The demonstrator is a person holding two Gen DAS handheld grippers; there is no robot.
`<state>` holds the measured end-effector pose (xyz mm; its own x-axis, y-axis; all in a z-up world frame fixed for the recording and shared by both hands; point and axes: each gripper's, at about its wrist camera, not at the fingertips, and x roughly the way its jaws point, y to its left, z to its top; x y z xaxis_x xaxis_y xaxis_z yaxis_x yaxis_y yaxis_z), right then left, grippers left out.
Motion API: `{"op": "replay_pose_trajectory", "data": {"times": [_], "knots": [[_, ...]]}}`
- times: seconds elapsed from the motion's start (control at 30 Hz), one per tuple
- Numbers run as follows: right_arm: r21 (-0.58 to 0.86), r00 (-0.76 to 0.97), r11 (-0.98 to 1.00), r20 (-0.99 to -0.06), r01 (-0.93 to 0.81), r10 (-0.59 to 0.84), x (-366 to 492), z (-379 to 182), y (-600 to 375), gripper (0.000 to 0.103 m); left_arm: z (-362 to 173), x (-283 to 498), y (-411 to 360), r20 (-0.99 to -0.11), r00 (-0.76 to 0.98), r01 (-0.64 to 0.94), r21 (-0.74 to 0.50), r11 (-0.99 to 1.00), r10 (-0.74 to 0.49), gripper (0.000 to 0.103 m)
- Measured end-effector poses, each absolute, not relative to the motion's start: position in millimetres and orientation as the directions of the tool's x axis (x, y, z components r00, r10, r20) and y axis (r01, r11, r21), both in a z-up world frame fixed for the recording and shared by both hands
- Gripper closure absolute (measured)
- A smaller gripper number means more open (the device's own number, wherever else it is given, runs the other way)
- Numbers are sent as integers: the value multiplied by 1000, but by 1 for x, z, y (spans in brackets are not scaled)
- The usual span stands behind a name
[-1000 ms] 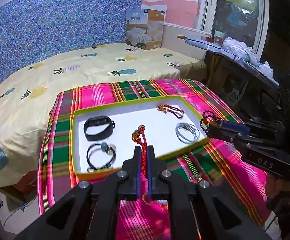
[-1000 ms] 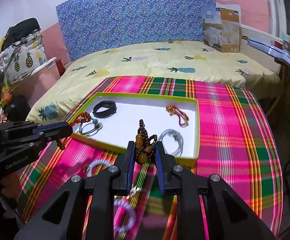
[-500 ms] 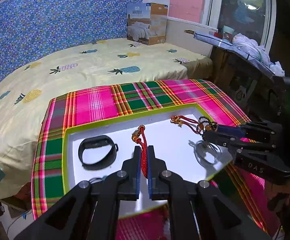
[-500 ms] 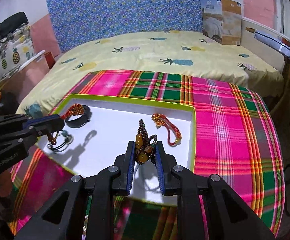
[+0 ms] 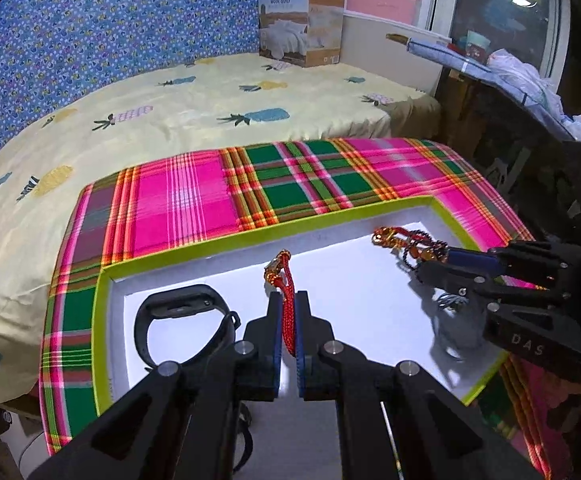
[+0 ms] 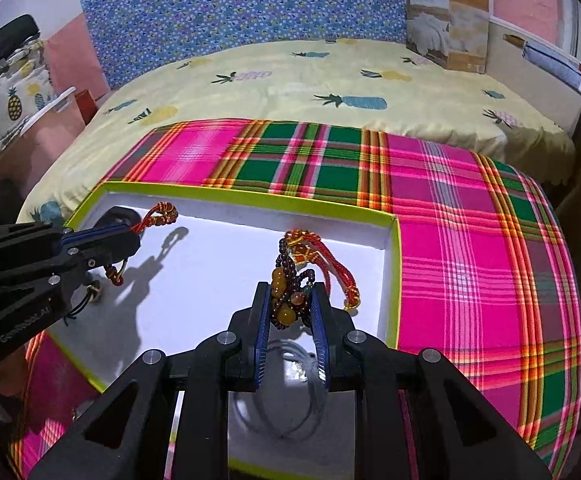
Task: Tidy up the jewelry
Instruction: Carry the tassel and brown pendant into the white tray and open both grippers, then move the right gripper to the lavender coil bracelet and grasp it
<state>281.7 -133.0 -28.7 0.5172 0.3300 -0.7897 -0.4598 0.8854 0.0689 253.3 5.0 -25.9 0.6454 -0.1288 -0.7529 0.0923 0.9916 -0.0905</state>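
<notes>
Red braided cord bracelet (image 5: 286, 312), light, limp, best pinched mid-strand: clamped upright in the nearly closed left claw (image 5: 289, 332), above the white tray (image 5: 194, 246). Dark beaded bracelet (image 6: 288, 300), heavier, slippery, bunched: clenched in the right claw (image 6: 290, 328). Black band (image 5: 182, 312) lies left of the left claw; another red bracelet (image 6: 330, 264) just ahead of the right.

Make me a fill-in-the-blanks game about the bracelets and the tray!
1. The left gripper pinches a ____ cord bracelet.
2. The right gripper holds a bracelet made of ____.
3. The tray has a ____ floor and a yellow-green rim.
4. The black band lies in the tray on the ____ gripper's side.

Missing words: red; beads; white; left
</notes>
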Motion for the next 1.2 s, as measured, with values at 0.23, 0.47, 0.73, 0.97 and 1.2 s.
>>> {"op": "replay_pose_trajectory", "data": {"times": [0.23, 0.47, 0.73, 0.97, 1.2], "knots": [[91, 498, 890, -801, -447, 332, 286, -33, -136, 81, -34, 257, 8, -767, 629, 76, -100, 992, -125, 97], [83, 505, 888, -797, -453, 332, 280, -29, -135, 75, -26, 251, 7, -755, 643, 82, -97, 992, -127, 95], [75, 530, 881, -774, -467, 347, 267, -15, -136, 75, -13, 240, 12, -738, 663, 73, -102, 992, -125, 84], [88, 559, 880, -742, -467, 370, 246, 3, -142, 75, 3, 218, 14, -714, 687, 80, -112, 990, -136, 84], [103, 581, 882, -716, -459, 387, 214, 17, -156, 75, 16, 185, 14, -687, 711, 90, -119, 989, -147, 84]]}}
